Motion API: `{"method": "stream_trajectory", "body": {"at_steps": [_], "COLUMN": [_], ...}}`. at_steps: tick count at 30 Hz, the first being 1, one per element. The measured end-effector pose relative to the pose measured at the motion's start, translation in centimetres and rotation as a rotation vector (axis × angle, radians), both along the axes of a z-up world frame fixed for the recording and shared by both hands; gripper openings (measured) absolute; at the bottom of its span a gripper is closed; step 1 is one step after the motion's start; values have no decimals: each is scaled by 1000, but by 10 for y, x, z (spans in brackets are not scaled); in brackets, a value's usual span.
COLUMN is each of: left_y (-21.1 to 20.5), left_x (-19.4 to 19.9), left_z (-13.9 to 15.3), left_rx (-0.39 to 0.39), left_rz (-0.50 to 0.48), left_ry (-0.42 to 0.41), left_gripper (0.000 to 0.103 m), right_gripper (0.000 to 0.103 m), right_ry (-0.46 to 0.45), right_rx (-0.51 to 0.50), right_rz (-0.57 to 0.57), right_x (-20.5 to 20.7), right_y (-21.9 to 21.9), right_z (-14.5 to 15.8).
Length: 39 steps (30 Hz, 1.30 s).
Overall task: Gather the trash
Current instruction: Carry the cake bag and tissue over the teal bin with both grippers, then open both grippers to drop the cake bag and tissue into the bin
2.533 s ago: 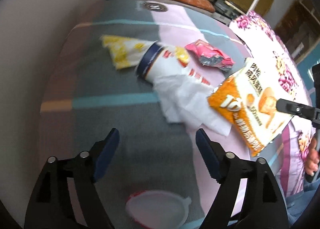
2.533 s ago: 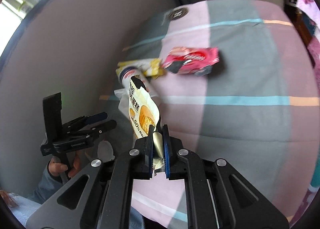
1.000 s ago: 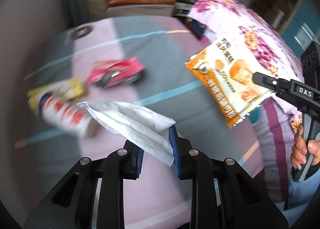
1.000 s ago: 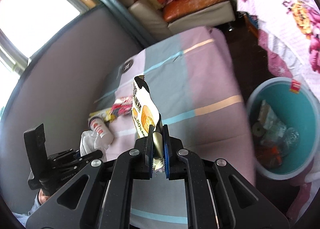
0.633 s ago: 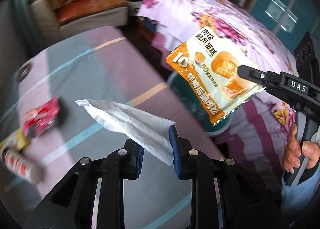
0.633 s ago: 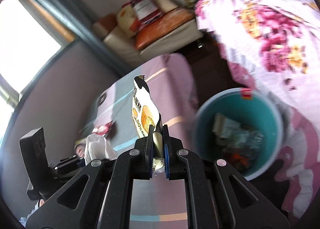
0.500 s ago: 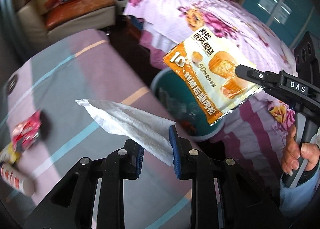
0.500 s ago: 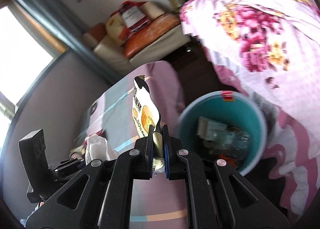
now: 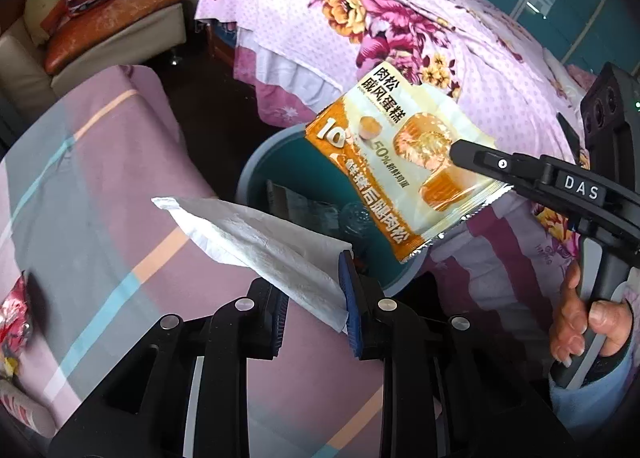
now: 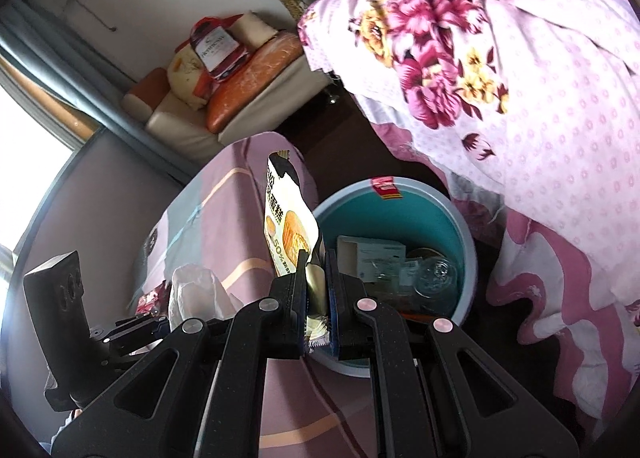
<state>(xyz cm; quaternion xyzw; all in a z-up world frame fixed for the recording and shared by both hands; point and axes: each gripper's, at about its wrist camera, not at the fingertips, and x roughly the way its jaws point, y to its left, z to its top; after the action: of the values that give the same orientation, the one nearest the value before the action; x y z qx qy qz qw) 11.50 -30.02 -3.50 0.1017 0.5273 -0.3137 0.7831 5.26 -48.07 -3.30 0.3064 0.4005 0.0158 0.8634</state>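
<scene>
My left gripper [image 9: 314, 300] is shut on a crumpled white tissue [image 9: 256, 238], which sticks out up and to the left over the striped bedcover. My right gripper [image 10: 318, 290] is shut on the corner of an orange and white snack bag [image 10: 286, 226]; in the left wrist view the snack bag [image 9: 400, 174] hangs from the right gripper [image 9: 472, 152] over the teal bin [image 9: 256, 174]. The teal bin [image 10: 460, 234] stands on the floor between the two beds and holds a box, a glass jar and other trash. The tissue [image 10: 196, 292] shows beside the left gripper.
A red wrapper [image 9: 12, 318] and a red and white tube [image 9: 20, 410] lie on the striped bedcover [image 9: 100, 186] at the left. A floral bedspread [image 9: 400, 30] fills the right. A sofa [image 10: 240, 98] with cushions and bags stands at the back. A hand [image 9: 580, 322] grips the right tool.
Both grippers have swung away from the trash on the striped bedcover toward the teal bin, carrying the tissue and the snack bag. The bin now lies right beneath the bag.
</scene>
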Motion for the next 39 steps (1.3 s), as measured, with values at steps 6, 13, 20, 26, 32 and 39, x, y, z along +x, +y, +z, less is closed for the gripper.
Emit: {"method": "stream_trajectory", "body": {"at_steps": [6, 13, 20, 26, 32, 39], "left_y": [-20, -34, -28, -14, -3, 10], "left_x": [6, 14, 21, 24, 22, 21], "left_z": [-11, -25, -31, -33, -36, -35], "left_rx": [5, 15, 36, 37, 44, 34], "left_rz": [-41, -52, -11, 21, 42, 69], "left_ry": [28, 53, 32, 41, 60, 64], "left_gripper": [25, 46, 83, 90, 90, 90], "right_gripper": [8, 8, 8, 8, 8, 12], "right_ry": [23, 52, 72, 91, 110, 137], "right_rx": [-3, -10, -12, -12, -14, -5], "right_rz": [-30, -43, -46, -42, -30, -2], "right_x": [0, 5, 12, 21, 28, 35], "right_y": [-11, -18, -19, -15, -10, 1], "right_z": [-10, -19, -25, -30, -35, -39]}}
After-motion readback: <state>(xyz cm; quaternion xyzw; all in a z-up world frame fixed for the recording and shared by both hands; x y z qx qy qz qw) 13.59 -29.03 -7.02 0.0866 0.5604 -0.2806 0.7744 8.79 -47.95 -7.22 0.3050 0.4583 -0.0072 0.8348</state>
